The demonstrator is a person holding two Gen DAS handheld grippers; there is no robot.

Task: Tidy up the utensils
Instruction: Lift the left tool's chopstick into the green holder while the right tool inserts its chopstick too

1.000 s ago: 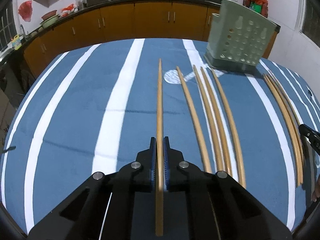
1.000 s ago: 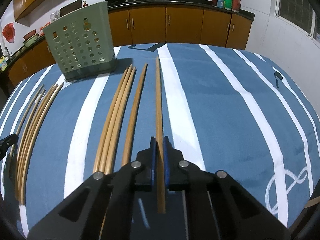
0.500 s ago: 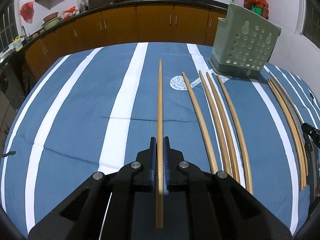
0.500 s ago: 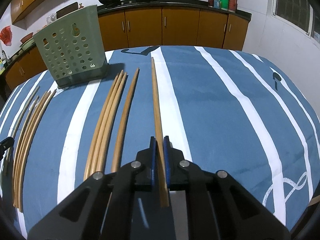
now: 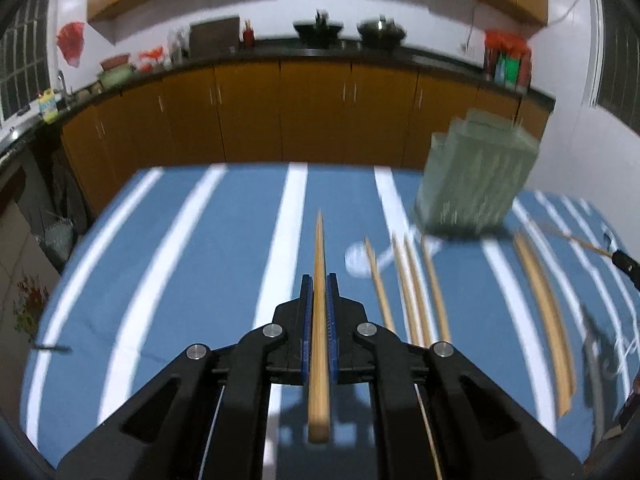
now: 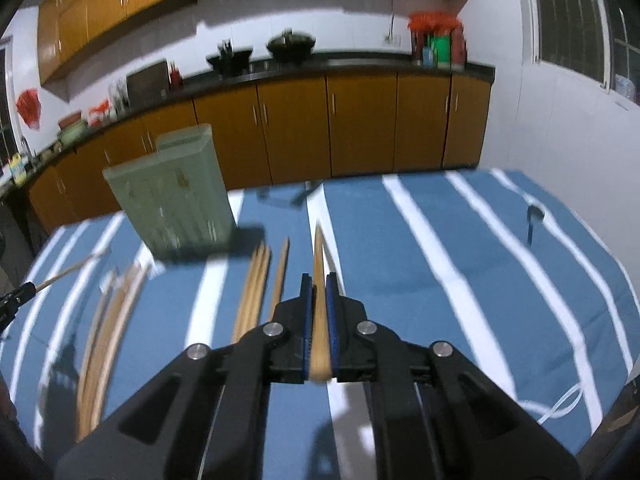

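My left gripper (image 5: pixel 319 280) is shut on a wooden chopstick (image 5: pixel 319 240), held above the blue striped tablecloth (image 5: pixel 192 264) and pointing forward. My right gripper (image 6: pixel 319 280) is likewise shut on another chopstick (image 6: pixel 318 246) lifted off the cloth. The pale green perforated utensil holder (image 5: pixel 476 176) stands upright at the far side of the table, also visible as the holder (image 6: pixel 176 192) in the right wrist view. Several loose chopsticks (image 5: pixel 412 292) lie on the cloth between the grippers, and a further bundle (image 5: pixel 544 312) lies beside them.
The other gripper shows at each view's edge: right gripper (image 5: pixel 624 262), left gripper (image 6: pixel 16 296). Brown kitchen cabinets (image 5: pixel 312 112) with pots on the counter run behind the table. White wall (image 6: pixel 552 128) stands on the right.
Both grippers rose and tilted up, each lifting its chopstick off the cloth. The table now looks farther below and more of the kitchen wall shows.
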